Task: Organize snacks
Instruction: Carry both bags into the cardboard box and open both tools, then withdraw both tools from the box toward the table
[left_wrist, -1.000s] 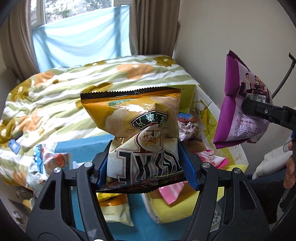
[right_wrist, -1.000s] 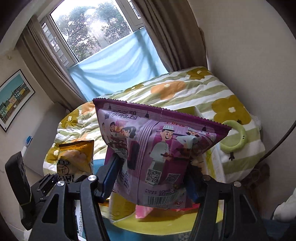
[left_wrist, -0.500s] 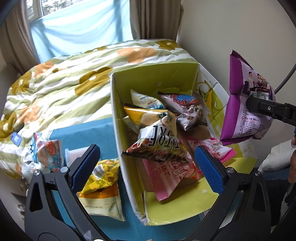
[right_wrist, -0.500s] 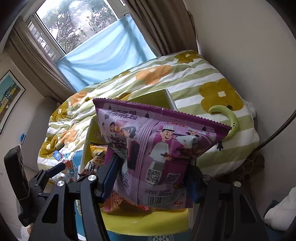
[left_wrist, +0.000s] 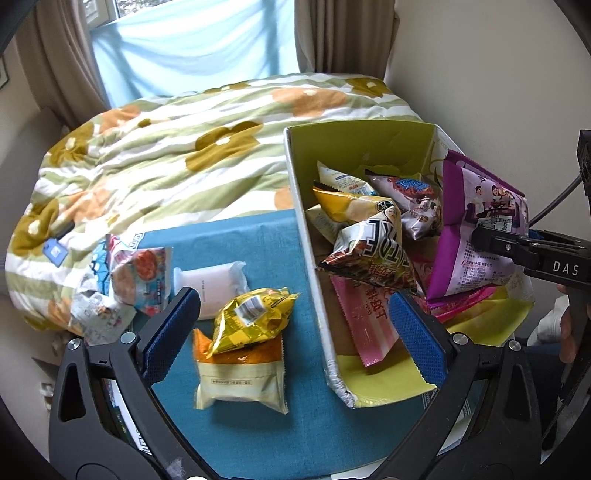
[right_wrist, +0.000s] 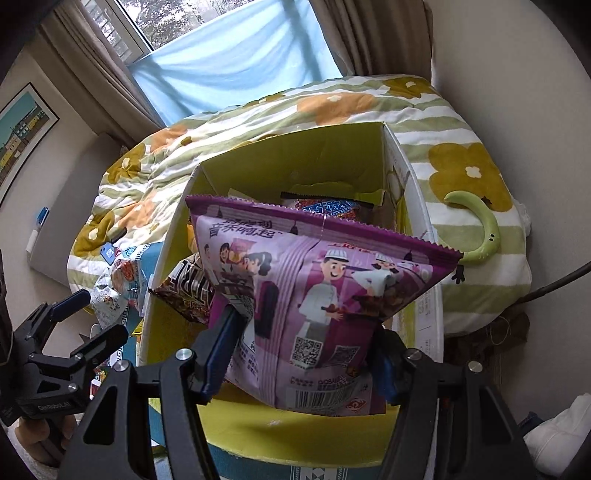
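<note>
Dropped crinkly foil chip bag (left_wrist: 373, 247) now in cardboard box (left_wrist: 314, 258); glossy purple pouch (right_wrist: 314, 295) lowered

The box (left_wrist: 306, 236) stands on the cloth (left_wrist: 258, 424) in front of the bed (left_wrist: 184, 147), with several snack bags (left_wrist: 369, 236) inside. Left of it on the cloth lie more packets (left_wrist: 247, 317), one atop another.

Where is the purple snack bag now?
The purple snack bag is clamped in the right tongs, above the yellow-green box.
</note>
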